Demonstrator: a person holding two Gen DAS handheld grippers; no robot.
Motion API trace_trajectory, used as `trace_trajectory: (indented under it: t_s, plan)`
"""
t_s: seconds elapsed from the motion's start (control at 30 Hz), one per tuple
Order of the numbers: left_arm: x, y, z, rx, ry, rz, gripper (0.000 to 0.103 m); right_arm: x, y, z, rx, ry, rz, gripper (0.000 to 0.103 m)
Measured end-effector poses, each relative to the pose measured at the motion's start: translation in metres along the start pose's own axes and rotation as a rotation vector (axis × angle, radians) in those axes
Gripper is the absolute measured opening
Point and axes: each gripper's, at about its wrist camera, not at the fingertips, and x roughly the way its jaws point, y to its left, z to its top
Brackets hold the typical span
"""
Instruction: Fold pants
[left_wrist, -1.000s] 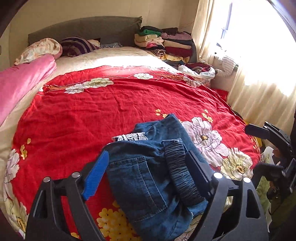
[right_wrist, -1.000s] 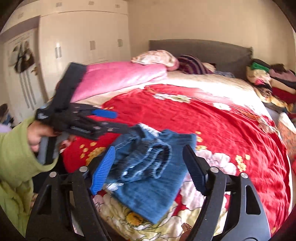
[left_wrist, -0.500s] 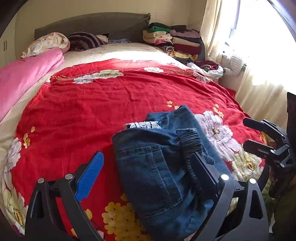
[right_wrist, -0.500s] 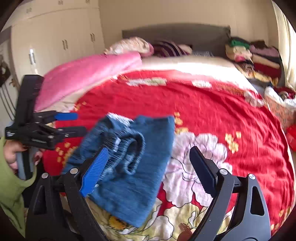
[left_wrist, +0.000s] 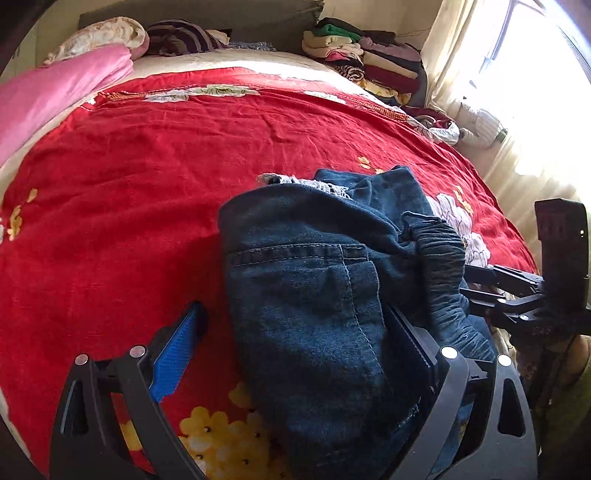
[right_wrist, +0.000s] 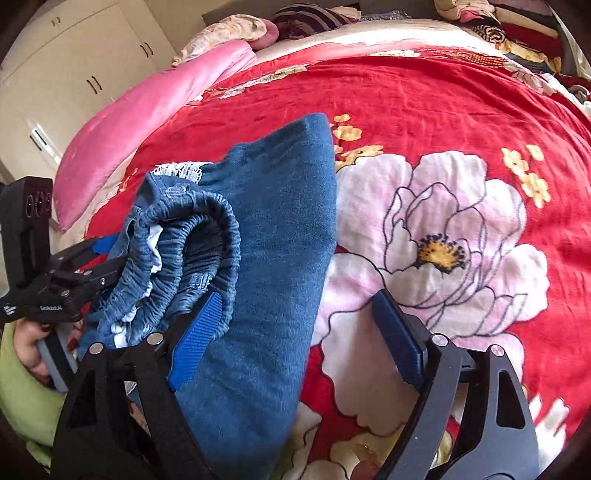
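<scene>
Left wrist view, one folded pants (left_wrist: 325, 295), two tongs, left tongs (left_wrist: 295, 339) released, right tongs (right_wrist: 299, 332) closing, unclenched.

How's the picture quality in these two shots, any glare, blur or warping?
Left wrist view: the window at upper right is blown out to white and washes out the curtain; the denim pants stay sharp. Right wrist view: evenly lit, no glare, crisp on the red floral bedspread. Both views: fisheye bends the bed's edges, with dark corners.
</scene>
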Motion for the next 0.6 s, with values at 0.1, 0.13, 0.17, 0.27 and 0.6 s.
trace_trajectory:
  t_s: [0.1, 0.13, 0.17, 0.27, 0.6]
  plan:
    - [0.003, -0.001, -0.001, -0.011, -0.009, -0.021, 0.090, 0.001, 0.005, 0.001, -0.010, -0.001, 0.028, 0.061]
    - [0.003, -0.003, -0.002, -0.013, -0.009, -0.032, 0.079, 0.002, 0.006, 0.001, -0.013, 0.001, 0.045, 0.053]
    - [0.003, -0.004, -0.002, -0.013, -0.009, -0.044, 0.071, 0.004, 0.008, 0.001, -0.014, 0.004, 0.061, 0.050]
    - [0.002, -0.010, -0.003, 0.001, -0.012, -0.051, 0.055, 0.007, 0.014, 0.001, -0.030, 0.007, 0.103, 0.020]
    - [-0.035, -0.012, 0.023, 0.028, -0.119, -0.025, 0.026, -0.029, 0.070, 0.034, -0.204, -0.159, 0.085, 0.007]
